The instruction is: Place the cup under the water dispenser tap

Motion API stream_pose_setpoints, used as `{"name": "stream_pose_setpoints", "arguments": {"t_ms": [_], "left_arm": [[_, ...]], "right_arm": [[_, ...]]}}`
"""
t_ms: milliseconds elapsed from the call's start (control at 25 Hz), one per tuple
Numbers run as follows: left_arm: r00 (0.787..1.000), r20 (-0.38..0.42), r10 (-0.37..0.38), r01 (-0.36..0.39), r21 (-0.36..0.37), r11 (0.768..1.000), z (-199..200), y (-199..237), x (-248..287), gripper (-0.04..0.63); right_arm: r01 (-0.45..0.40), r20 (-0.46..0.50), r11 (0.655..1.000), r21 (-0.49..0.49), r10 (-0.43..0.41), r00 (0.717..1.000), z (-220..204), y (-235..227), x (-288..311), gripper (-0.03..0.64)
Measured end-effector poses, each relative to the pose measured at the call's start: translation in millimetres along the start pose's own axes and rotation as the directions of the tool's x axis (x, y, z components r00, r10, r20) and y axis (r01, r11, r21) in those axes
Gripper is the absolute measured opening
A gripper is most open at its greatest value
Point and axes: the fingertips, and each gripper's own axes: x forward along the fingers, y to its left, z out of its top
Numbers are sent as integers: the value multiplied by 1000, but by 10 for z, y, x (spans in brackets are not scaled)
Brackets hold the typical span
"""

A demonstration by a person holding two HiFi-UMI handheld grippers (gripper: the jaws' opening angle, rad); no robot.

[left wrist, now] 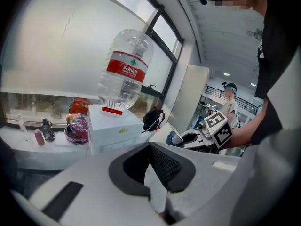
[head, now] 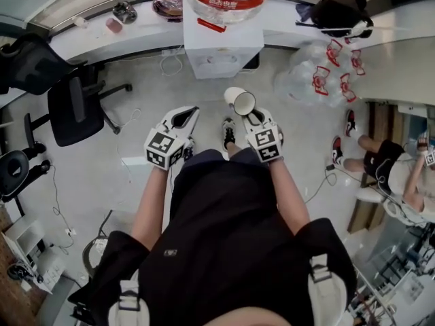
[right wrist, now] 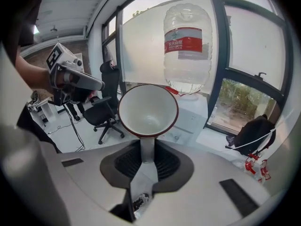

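A white cup (head: 239,101) with a red rim (right wrist: 148,109) is held by its handle in my right gripper (head: 262,129), whose jaws (right wrist: 147,150) are shut on it; the cup's mouth faces the camera. The white water dispenser (head: 223,46) with its upturned clear bottle (right wrist: 188,46) stands ahead against the window ledge, apart from the cup. My left gripper (head: 173,136) hangs level with the right one, to its left, jaws together (left wrist: 151,149) with nothing in them. The dispenser (left wrist: 113,128) is in the left gripper view too, left of centre.
A black office chair (head: 75,107) stands on the floor at the left. Several empty water bottles (head: 319,73) lie right of the dispenser, with a black backpack (head: 340,12) on the ledge above. A seated person (head: 387,168) is at the far right. Cables trail over the floor.
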Motion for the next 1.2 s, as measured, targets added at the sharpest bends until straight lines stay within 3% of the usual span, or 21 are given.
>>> {"name": "stream_pose_setpoints", "arguments": {"t_ms": [320, 720, 920, 1200], "left_arm": [[989, 0, 148, -148, -61, 987, -3, 122, 170, -2], [954, -18, 300, -299, -168, 939, -256, 127, 170, -2], [939, -20, 344, -341, -197, 919, -402, 94, 202, -2], [935, -30, 353, -352, -201, 914, -519, 115, 213, -2]], "right_arm": [[-134, -77, 989, -64, 129, 989, -247, -347, 441, 49], [-239, -189, 962, -136, 211, 959, -684, -712, 1018, 49], [-246, -252, 953, -178, 197, 947, -970, -851, 1377, 49], [-204, -315, 962, -182, 139, 939, -1326, -968, 1955, 49]]}}
